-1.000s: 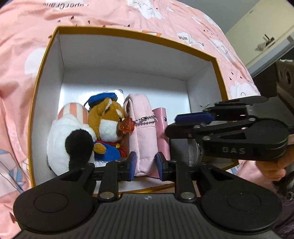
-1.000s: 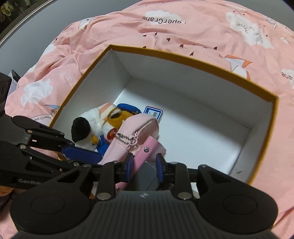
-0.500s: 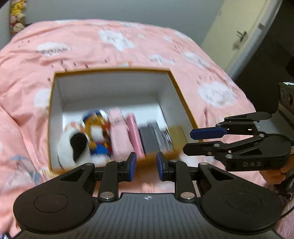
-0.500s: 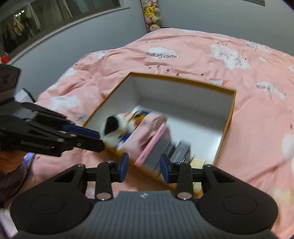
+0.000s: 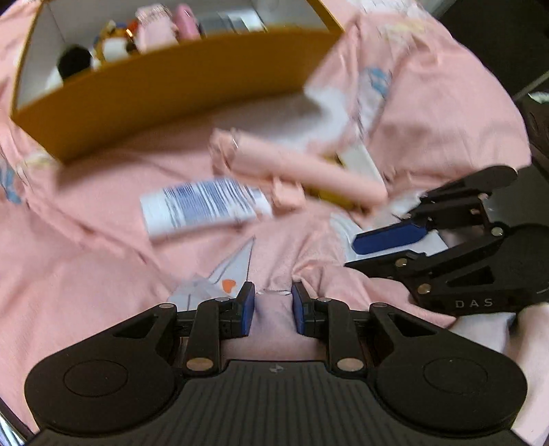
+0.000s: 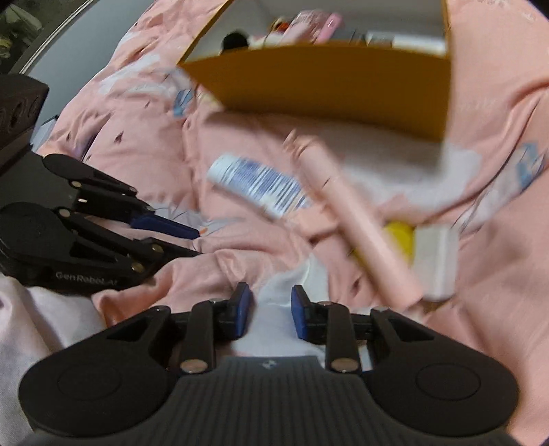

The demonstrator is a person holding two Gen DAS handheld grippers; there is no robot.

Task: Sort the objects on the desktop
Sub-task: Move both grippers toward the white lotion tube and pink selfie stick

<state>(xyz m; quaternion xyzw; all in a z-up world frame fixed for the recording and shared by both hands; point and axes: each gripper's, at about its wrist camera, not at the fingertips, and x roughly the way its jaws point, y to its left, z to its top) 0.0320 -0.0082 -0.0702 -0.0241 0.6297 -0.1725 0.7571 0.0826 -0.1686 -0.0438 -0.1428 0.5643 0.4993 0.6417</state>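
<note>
Surface: a bed under a pink bedspread [image 5: 85, 260] printed with clouds and paper cranes; both views are motion-blurred.

Container: mustard-yellow box [image 5: 178, 92], white inside, at the far edge of the loose items. Already in it: a plush toy [image 5: 73, 63], a pink pouch [image 5: 154, 24] and some flat grey packs, too blurred to name.

Loose items on the bed, in front of the box:
- white tube with blue print [image 5: 202, 206], lying flat, nearest the left hand-held gripper's line.
- long pink roll-shaped case [image 5: 302, 175], lying across a yellow object [image 6: 399, 236] and just beside a white block [image 6: 435, 260].

Left hand-held gripper [image 5: 272, 314]: pads a little apart, nothing between them, only bedspread beyond.

Right hand-held gripper [image 6: 269, 312]: jaws closing, nothing between them; a white patch of cloth lies beneath.

Step in hand, as judged: between deposits, both grippers pointed down over the remaining pile to choose the next piece.

Next move, as judged: spread one gripper wider, bring it over the tube or the pink case, close across the narrow side, then lift clear of the box wall. The case should go first, since it rests on other pieces.
</note>
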